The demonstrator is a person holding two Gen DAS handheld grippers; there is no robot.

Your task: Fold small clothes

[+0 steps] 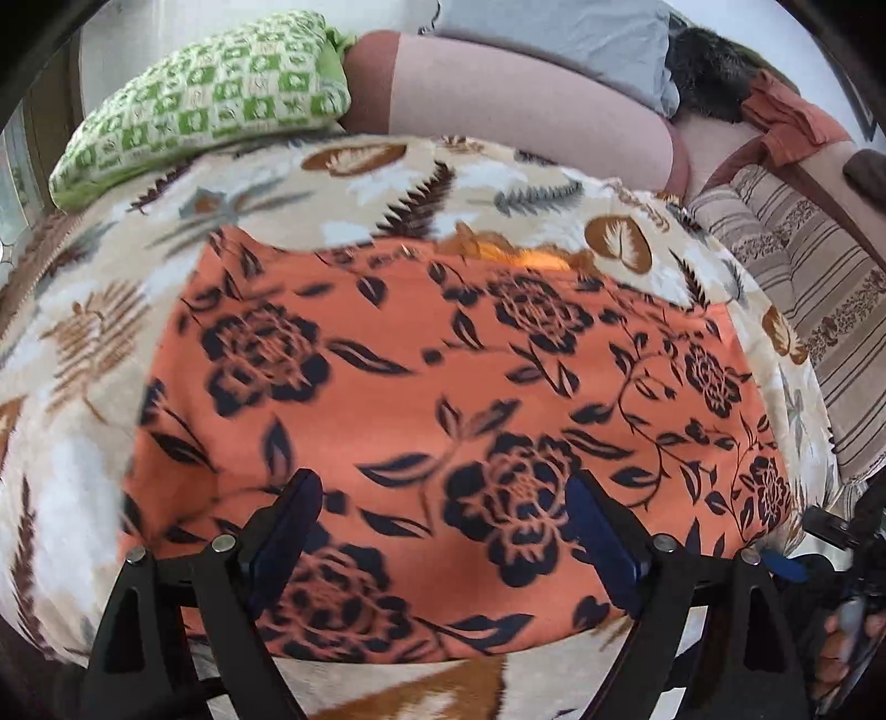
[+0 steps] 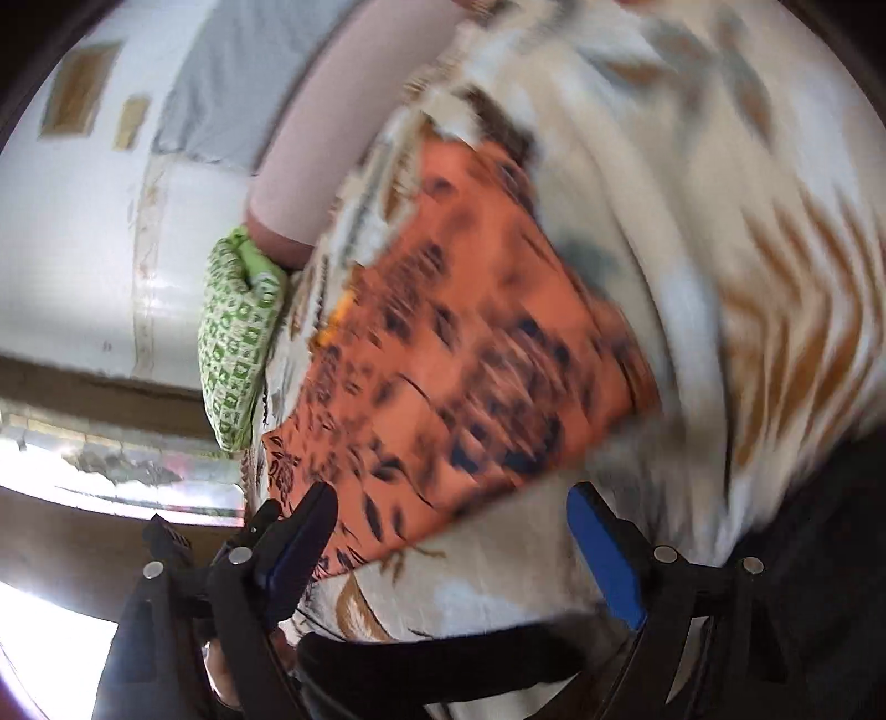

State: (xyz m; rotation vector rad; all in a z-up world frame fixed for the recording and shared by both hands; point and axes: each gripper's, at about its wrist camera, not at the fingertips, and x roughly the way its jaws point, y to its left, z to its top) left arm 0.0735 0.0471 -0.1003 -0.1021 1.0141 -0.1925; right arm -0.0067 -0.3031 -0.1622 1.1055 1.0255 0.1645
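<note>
An orange cloth with dark navy flowers [image 1: 443, 387] lies spread flat on a beige leaf-patterned blanket [image 1: 99, 343]. My left gripper [image 1: 443, 531] is open just above the cloth's near part, its blue-padded fingers [image 1: 288, 526] apart and holding nothing. In the blurred right wrist view the same cloth [image 2: 470, 360] lies on the blanket [image 2: 720, 277]. My right gripper [image 2: 448, 548] is open and empty over the cloth's near corner. The other gripper shows at the left wrist view's right edge [image 1: 847, 559].
A green checked pillow [image 1: 210, 105] lies at the blanket's far left. A pink bolster [image 1: 526, 105], grey cloth [image 1: 570, 39] and a rust garment [image 1: 786, 116] lie behind. A striped cushion [image 1: 792, 277] borders the right side.
</note>
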